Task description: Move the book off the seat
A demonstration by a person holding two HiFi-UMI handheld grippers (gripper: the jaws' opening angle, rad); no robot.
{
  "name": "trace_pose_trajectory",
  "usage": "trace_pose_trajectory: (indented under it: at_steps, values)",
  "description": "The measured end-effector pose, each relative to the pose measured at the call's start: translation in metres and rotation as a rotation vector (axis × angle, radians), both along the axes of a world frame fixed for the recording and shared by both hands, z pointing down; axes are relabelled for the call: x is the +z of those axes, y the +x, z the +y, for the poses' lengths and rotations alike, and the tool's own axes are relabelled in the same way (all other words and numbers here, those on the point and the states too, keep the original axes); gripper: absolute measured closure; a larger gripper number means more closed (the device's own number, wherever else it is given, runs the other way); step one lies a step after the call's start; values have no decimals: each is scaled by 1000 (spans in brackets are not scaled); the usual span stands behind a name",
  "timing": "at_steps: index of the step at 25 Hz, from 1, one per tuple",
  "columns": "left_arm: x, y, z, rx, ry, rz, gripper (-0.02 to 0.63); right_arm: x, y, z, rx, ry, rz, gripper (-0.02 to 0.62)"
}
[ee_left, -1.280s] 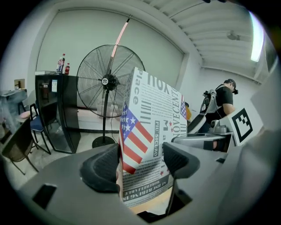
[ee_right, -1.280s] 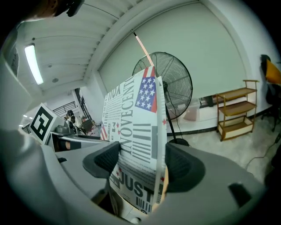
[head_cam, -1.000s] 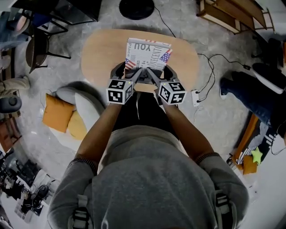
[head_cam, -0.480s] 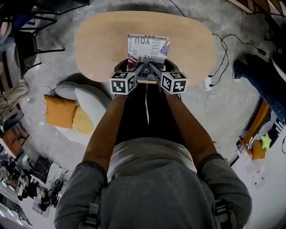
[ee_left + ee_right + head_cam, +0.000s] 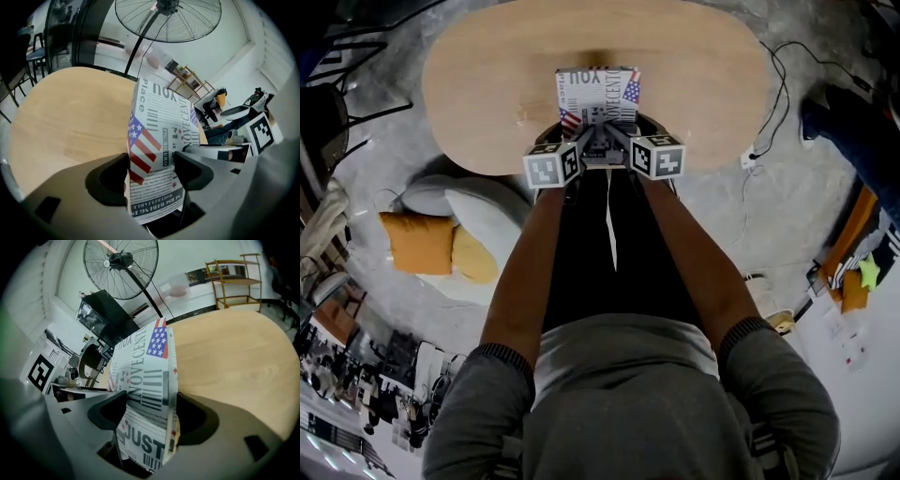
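Both jaw pairs are pinching: the left hand-held gripper point(image 5: 151, 169) and the right hand-held gripper point(image 5: 152, 413) each clamp the near edge of the newspaper-print book with flag patches point(image 5: 598, 94). It sits over the near half of the oval pale-wood worktop point(image 5: 487, 84); whether it touches is unclear. Setting it down well means holding both grips even and laying it flat before letting go. Both forearms reach forward side by side, tilted downward and converging.
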State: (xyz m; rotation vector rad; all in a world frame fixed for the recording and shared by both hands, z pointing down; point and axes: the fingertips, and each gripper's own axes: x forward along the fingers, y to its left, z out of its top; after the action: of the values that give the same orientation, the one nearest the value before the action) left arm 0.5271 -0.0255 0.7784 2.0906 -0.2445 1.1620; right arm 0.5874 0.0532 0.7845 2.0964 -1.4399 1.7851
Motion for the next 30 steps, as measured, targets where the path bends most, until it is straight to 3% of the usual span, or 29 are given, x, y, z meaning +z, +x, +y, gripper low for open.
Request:
trace_pose_trajectory:
  at_steps: [7,14,20,25,30]
  values:
    - [42,6,10,18,-28,-18,275,38,1,12,46,-42,-33,253]
    - [48,8,18,-27,-62,-42,275,52,5,20,60,-63,-28,250]
    - [55,1,15,-17,-62,-39,275,53,13,28,84,-69,-36,232]
    - [21,0,2,-26,-42,-39,275,25,29,30,50,-39,15,230]
    - [-40,14,-9,4,-30,20,275,-28,34,11,-8,5,55,234]
